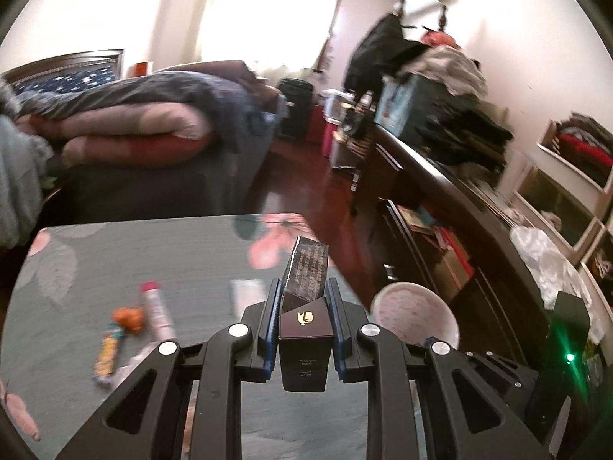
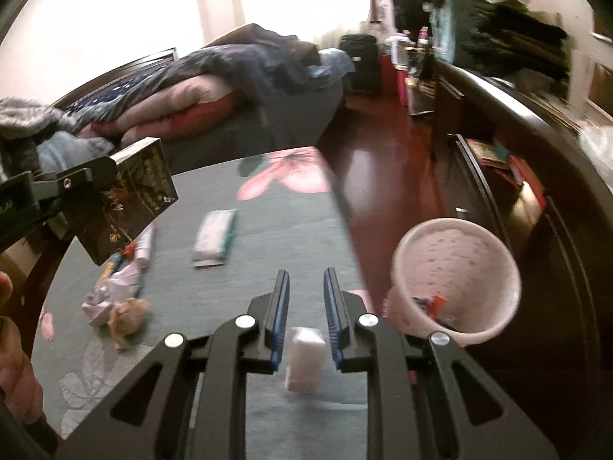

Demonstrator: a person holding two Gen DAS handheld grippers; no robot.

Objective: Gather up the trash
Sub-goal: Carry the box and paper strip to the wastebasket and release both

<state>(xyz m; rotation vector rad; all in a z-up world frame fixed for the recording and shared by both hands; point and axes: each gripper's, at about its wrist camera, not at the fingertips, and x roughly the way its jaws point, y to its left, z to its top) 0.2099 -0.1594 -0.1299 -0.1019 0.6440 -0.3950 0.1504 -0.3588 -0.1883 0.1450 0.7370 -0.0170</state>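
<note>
Left wrist view: the left gripper (image 1: pixel 302 299) has its jaws clamped on a dark box (image 1: pixel 304 329), above the surface (image 1: pixel 153 260). The right gripper (image 2: pixel 305 299) has jaws closed, empty, beside a pink bin (image 2: pixel 456 268).

Bare tablecloth (image 2: pixel 276 230) ahead; pink bin (image 2: pixel 456 280) crowds the table's right edge.

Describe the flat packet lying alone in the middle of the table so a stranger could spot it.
Start at the table with the grey-green flowered cloth. Near its middle lies a flat packet, pale with a teal edge. Unlike the crumpled paper and wrappers heaped at the left, it is smooth, rectangular, and lies by itself.
</note>
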